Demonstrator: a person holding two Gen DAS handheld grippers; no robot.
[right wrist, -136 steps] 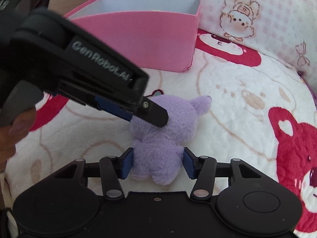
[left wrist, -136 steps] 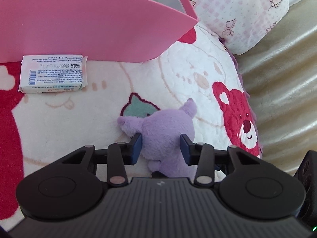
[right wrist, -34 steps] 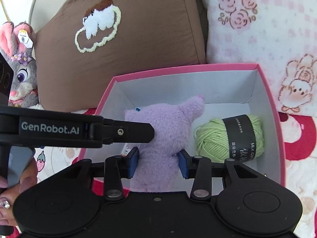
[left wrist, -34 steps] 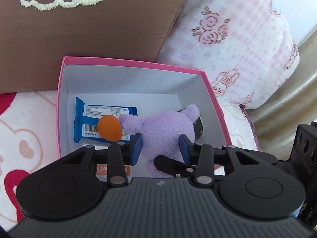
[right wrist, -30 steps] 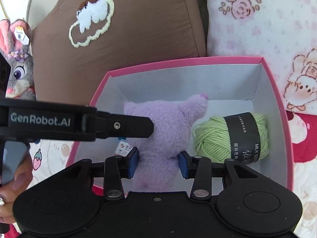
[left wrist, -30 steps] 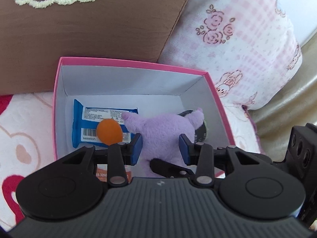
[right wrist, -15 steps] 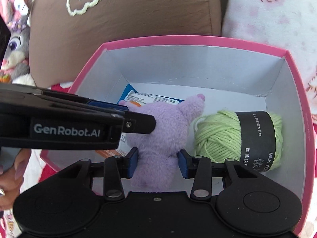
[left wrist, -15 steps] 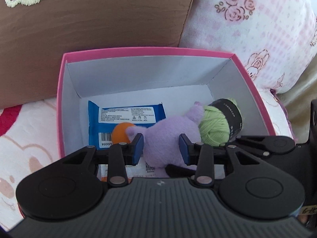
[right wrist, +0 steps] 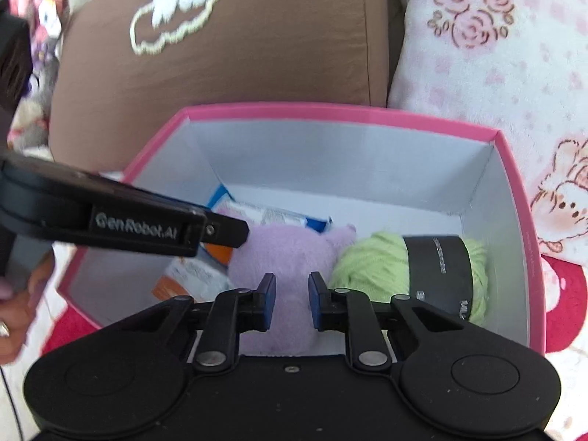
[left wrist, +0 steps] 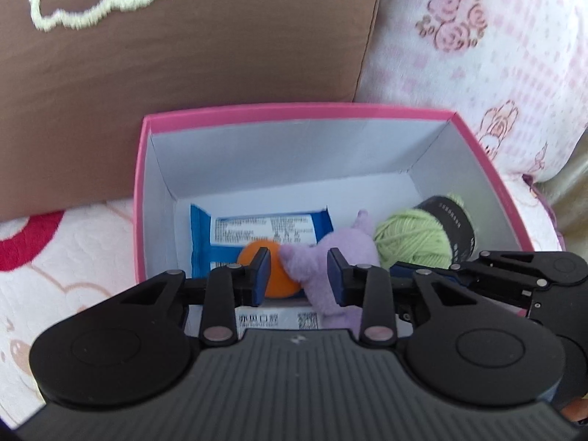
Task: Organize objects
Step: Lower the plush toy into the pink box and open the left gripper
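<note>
Between the fingers of the left gripper [left wrist: 298, 270] a fold of the purple plush toy [left wrist: 332, 257] is seen; the jaws are closing, and whether the pads press on the fur cannot be told from this view. Just beyond the left finger an orange ball [left wrist: 273, 270] is found, touching the toy's ear. The right gripper [right wrist: 292, 296] is held with its jaws drawn close together, and the toy's body [right wrist: 283, 253] is pinched between its pads. The toy is thus placed inside the pink box [right wrist: 330, 112], low against the near wall.

Under the ball and the toy, a blue packet [left wrist: 257, 229] is laid flat on the box floor, and a white carton with printed text [left wrist: 272, 319] is glimpsed beneath the left gripper's fingers. To the right of both grippers, beside the toy and touching it, a ball of green yarn [right wrist: 371, 262] with a black band is lodged against the right wall of the box.

In the right wrist view the left gripper's arm is seen crossing from the left edge, and a hand [right wrist: 14, 305] is visible below it.

Beyond the box a brown cushion [left wrist: 183, 73] with a stitched cloud is propped, and to its right a pink patterned pillow [left wrist: 477, 55] is leaned. The box is set on a bear-print blanket [left wrist: 55, 275].
</note>
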